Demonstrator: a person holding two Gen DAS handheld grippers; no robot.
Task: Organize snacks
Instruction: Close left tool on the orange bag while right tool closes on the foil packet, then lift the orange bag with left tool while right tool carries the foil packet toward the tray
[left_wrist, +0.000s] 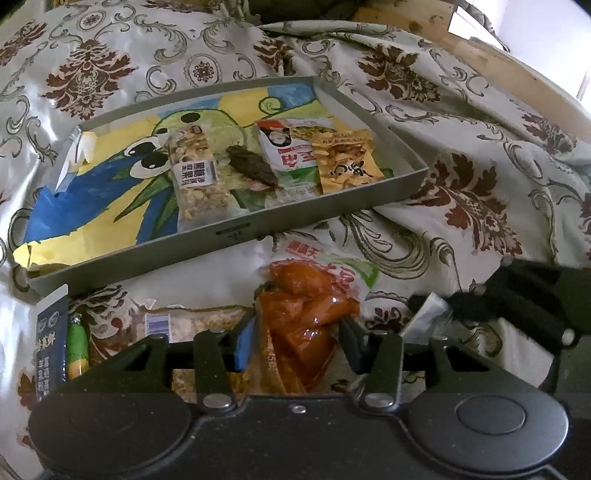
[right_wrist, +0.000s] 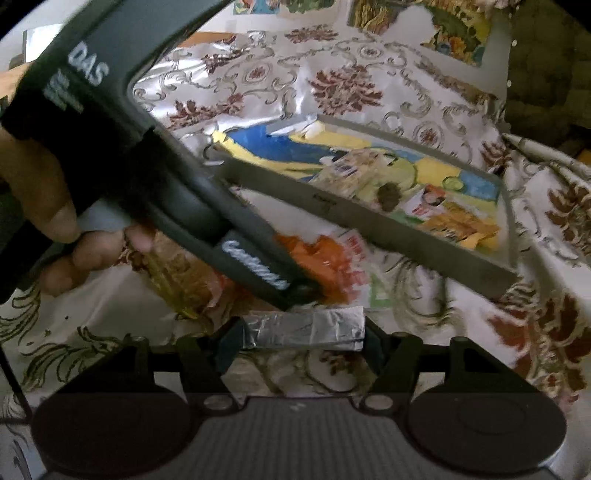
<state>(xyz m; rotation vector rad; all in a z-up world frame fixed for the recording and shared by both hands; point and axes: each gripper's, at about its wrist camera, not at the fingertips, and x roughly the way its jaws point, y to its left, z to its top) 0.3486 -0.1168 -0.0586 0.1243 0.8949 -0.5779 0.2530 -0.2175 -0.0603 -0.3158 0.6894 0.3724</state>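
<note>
Left wrist view first. A grey tray (left_wrist: 332, 212) is laid on the floral cloth (left_wrist: 461, 122) at about 11 o'clock, and four snacks are lined up inside it already: a nut bag (left_wrist: 195, 173), a dark lump (left_wrist: 251, 168), a white pack (left_wrist: 284, 151) and a gold pack (left_wrist: 347, 162). Looks like the tray is meant as the collecting spot, so everything outside it is probably still to be sorted. The orange pack (left_wrist: 306, 306) is lying just in front of the tray's near wall, at 12 o'clock from the left gripper (left_wrist: 297, 343). The jaws are spread wide, one on each side of the pack's near end. Whether the pads are actually touching the film can't be told, but nothing is pinched. More packs are seen at 9 o'clock: a clear bag (left_wrist: 184, 321) and a green tube (left_wrist: 77, 347).

Right wrist view, bit blurry. A foil stick (right_wrist: 303, 328) is clamped crosswise by the right gripper (right_wrist: 299, 341), jaws pressed on its two ends, so it's held level, probably for carrying over. The tray (right_wrist: 369, 225) is at 1 o'clock, the orange pack (right_wrist: 325, 262) at 12. The other gripper's body (right_wrist: 147, 147) and the hand (right_wrist: 55, 206) holding it are filling the 10 o'clock side.
</note>
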